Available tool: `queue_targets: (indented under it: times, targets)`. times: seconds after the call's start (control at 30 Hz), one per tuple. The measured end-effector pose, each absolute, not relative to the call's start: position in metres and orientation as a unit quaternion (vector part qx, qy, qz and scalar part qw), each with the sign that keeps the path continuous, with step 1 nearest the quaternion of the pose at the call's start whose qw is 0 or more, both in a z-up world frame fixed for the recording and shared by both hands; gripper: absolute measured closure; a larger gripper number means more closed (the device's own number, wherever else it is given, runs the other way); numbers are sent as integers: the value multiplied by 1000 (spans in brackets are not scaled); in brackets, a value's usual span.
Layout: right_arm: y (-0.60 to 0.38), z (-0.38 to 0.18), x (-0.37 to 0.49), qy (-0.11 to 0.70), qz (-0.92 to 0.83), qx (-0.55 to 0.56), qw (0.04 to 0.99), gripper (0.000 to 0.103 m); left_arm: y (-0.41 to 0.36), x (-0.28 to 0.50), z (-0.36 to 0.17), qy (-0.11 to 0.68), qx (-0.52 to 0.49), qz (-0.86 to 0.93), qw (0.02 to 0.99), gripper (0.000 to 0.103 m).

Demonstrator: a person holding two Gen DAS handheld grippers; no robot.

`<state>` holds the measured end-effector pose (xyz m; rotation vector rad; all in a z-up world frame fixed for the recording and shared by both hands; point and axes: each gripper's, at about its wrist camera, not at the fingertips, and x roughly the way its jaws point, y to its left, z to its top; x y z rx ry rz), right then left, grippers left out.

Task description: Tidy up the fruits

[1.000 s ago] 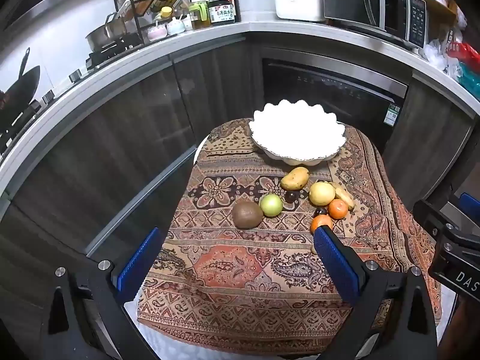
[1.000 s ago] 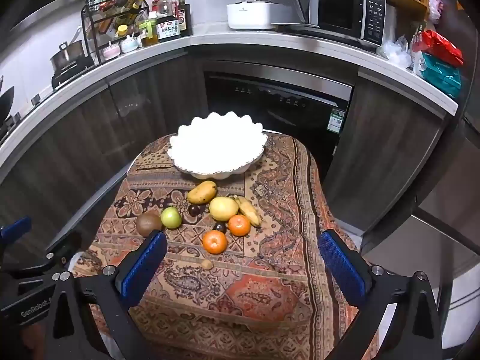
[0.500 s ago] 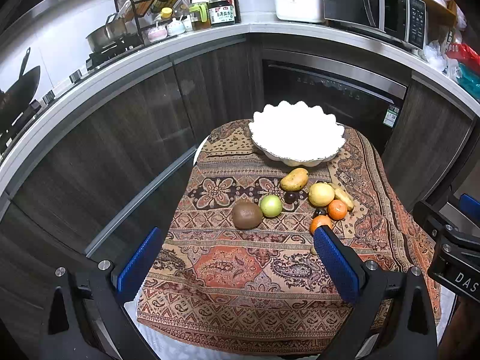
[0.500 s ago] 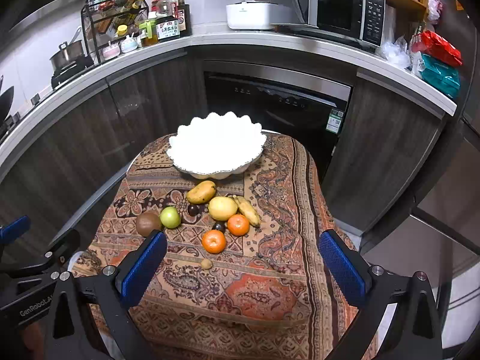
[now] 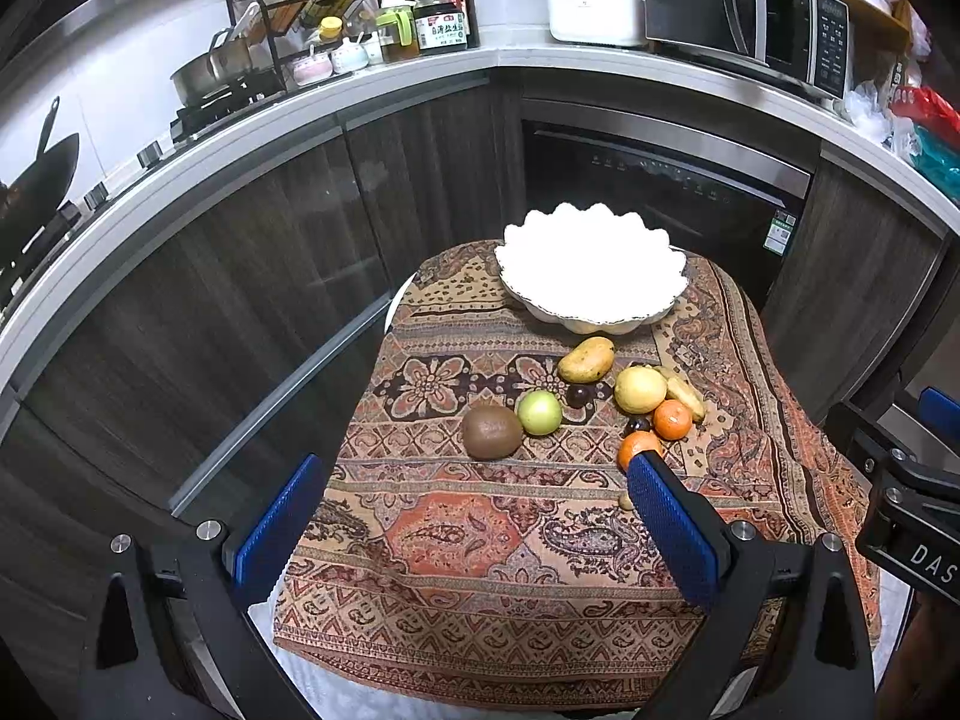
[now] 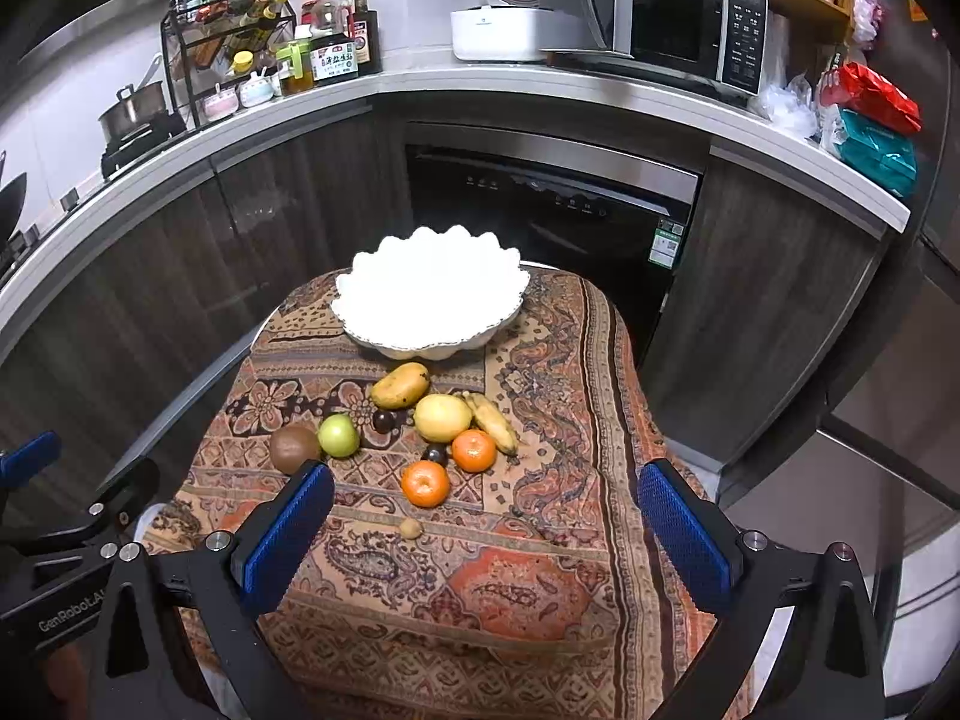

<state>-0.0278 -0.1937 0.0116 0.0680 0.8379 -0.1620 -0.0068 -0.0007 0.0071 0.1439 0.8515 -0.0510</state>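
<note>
**Both grippers poised over untouched fruit**

Nothing on the patterned cloth (image 6: 528, 546) has shifted since a second ago; both grippers hover, barely drifted. Right gripper (image 6: 486, 525) and left gripper (image 5: 474, 531) each have jaws wide apart, empty. Fruit lies ahead of both, between them and the empty white bowl (image 6: 429, 291). Nearest the right jaws is an orange (image 6: 425, 483); the mango (image 6: 400, 384) lies slantwise just before the bowl. Kitchen cabinets surround the small table

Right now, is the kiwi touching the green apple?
Cannot tell. In both wrist views the kiwi and green apple sit edge to edge, with no clear gap or contact visible.
</note>
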Motion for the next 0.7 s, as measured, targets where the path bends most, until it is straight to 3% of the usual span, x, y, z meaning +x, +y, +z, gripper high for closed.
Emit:
queue_targets:
  times: [0.7]
  targets:
    - [-199, 15, -29, 404, -80, 33, 911, 0, -5, -5, 17, 412, 71, -25, 908, 0]
